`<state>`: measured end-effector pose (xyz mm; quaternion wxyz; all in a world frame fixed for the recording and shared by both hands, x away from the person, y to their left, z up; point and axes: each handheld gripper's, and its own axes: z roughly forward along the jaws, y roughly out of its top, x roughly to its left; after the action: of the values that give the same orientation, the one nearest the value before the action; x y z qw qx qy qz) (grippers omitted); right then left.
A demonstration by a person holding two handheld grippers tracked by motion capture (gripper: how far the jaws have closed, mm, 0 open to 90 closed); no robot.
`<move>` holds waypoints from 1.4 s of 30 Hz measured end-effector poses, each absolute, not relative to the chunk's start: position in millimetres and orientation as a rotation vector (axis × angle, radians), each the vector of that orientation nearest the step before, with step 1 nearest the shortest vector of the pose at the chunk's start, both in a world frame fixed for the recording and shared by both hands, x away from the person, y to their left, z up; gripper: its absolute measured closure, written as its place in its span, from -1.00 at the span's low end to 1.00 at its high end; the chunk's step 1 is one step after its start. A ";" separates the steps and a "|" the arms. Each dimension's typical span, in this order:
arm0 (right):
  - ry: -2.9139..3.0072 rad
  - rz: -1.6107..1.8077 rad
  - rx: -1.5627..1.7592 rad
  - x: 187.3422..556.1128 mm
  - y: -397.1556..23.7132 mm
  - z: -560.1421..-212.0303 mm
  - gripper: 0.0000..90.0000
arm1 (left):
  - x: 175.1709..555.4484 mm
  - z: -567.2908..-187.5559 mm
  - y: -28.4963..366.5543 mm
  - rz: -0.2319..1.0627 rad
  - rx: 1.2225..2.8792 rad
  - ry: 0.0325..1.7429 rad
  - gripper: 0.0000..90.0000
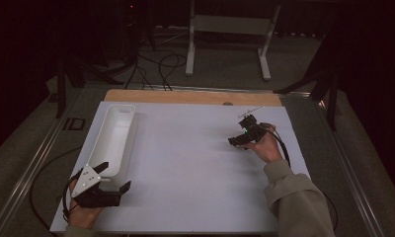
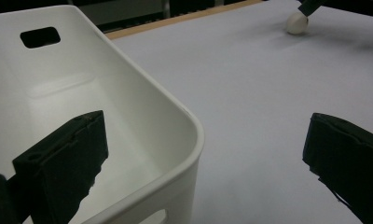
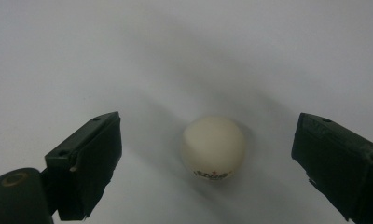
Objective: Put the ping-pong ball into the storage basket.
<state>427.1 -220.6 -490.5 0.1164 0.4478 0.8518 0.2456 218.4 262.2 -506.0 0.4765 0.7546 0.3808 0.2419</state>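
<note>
Right gripper, fingers apart, straddles the ungrasped ball; left gripper, also apart, at the empty bin, nine o'clock.

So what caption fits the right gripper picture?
Open right gripper straddling a white ball on the table.

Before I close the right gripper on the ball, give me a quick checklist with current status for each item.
1. Right gripper jaws open wide enough for the ball: ok.
2. Ball sits between the jaws, roughly centred: ok.
3. Ball resting on the white table, apart from both jaws: ok.
4. Whether the jaws are low enough to grip the ball at its middle: cannot tell.
5. White bin upright with its open top showing: ok.
6. Left gripper open, one jaw inside the bin's near corner and one outside, not clamped on the wall: ok.
</note>
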 end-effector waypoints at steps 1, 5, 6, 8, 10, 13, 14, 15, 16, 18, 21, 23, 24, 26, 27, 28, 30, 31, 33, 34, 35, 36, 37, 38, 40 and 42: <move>2.496 0.718 1.314 427.3 -220.4 -491.0 -0.82 | 218.4 -506.0 262.2 0.591 1.844 0.930 -0.99; 2.499 0.708 1.318 427.6 -218.7 -493.0 -0.82 | 218.3 -506.1 262.2 0.591 1.844 0.931 -0.99; 2.502 0.707 1.311 428.3 -218.2 -494.2 -0.82 | 218.4 -506.1 262.2 0.591 1.844 0.931 -0.99; 2.501 0.707 1.315 428.4 -217.8 -494.5 -0.82 | 218.3 -506.1 262.2 0.591 1.844 0.930 -0.99; 2.501 0.701 1.322 428.8 -217.2 -495.7 -0.82 | 218.3 -506.1 262.2 0.591 1.844 0.930 -0.99; 2.502 0.697 1.324 429.3 -217.1 -497.3 -0.82 | 218.3 -506.1 262.2 0.590 1.844 0.931 -0.99; 2.502 0.697 1.324 429.3 -217.1 -497.3 -0.82 | 218.3 -506.1 262.2 0.590 1.844 0.931 -0.99; 2.501 0.694 1.326 429.4 -216.9 -497.6 -0.81 | 218.3 -506.1 262.2 0.591 1.844 0.930 -0.99; 2.500 0.688 1.329 429.6 -216.3 -498.4 -0.80 | 218.3 -506.1 262.2 0.591 1.844 0.930 -0.99; 2.497 0.670 1.331 430.2 -215.5 -499.7 -0.78 | 218.3 -506.1 262.2 0.590 1.845 0.930 -0.99; 2.499 0.649 1.342 430.7 -214.7 -502.0 -0.75 | 218.2 -506.1 262.2 0.592 1.844 0.929 -0.99; 2.499 0.639 1.349 430.9 -214.6 -503.0 -0.72 | 218.2 -506.1 262.3 0.591 1.843 0.931 -0.99; 2.499 0.636 1.353 431.2 -214.7 -503.5 -0.69 | 218.1 -506.1 262.3 0.591 1.842 0.930 -0.99; 2.504 0.624 1.354 431.5 -214.4 -504.3 -0.65 | 218.1 -506.1 262.4 0.591 1.842 0.931 -0.99; 2.506 0.615 1.357 431.5 -214.1 -504.6 -0.62 | 218.1 -506.1 262.3 0.591 1.842 0.931 -0.99; 2.507 0.609 1.351 431.9 -214.2 -505.2 -0.59 | 218.1 -506.1 262.3 0.592 1.843 0.930 -0.99; 2.507 0.601 1.364 432.2 -214.3 -505.7 -0.52 | 218.0 -506.1 262.3 0.592 1.843 0.930 -0.99; 2.507 0.595 1.371 432.2 -214.1 -505.9 -0.48 | 218.0 -506.1 262.3 0.593 1.844 0.930 -0.99; 2.509 0.580 1.376 432.5 -214.3 -506.6 -0.40 | 218.0 -506.1 262.3 0.592 1.844 0.929 -0.99; 2.509 0.570 1.375 432.6 -214.2 -507.0 -0.37 | 218.0 -506.1 262.3 0.593 1.845 0.929 -0.99; 2.511 0.564 1.377 432.7 -214.2 -507.4 -0.34 | 218.0 -506.1 262.3 0.593 1.845 0.929 -0.99; 2.510 0.561 1.379 433.0 -214.4 -507.7 -0.30 | 218.0 -506.1 262.3 0.593 1.844 0.930 -0.99; 2.509 0.559 1.380 433.1 -214.7 -508.0 -0.28 | 218.0 -506.1 262.3 0.593 1.845 0.929 -0.99; 2.505 0.556 1.386 433.3 -214.8 -508.2 -0.25 | 218.0 -506.1 262.3 0.593 1.844 0.929 -0.99; 2.504 0.556 1.388 434.2 -215.8 -508.9 -0.19 | 218.0 -506.1 262.3 0.593 1.844 0.929 -0.99; 2.502 0.550 1.398 434.5 -215.8 -509.6 -0.15 | 218.0 -506.1 262.4 0.593 1.844 0.929 -0.99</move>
<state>434.5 -215.8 -509.6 0.1110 0.4761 0.8520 0.1874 218.0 262.4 -506.1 0.4764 0.7547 0.3804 0.2425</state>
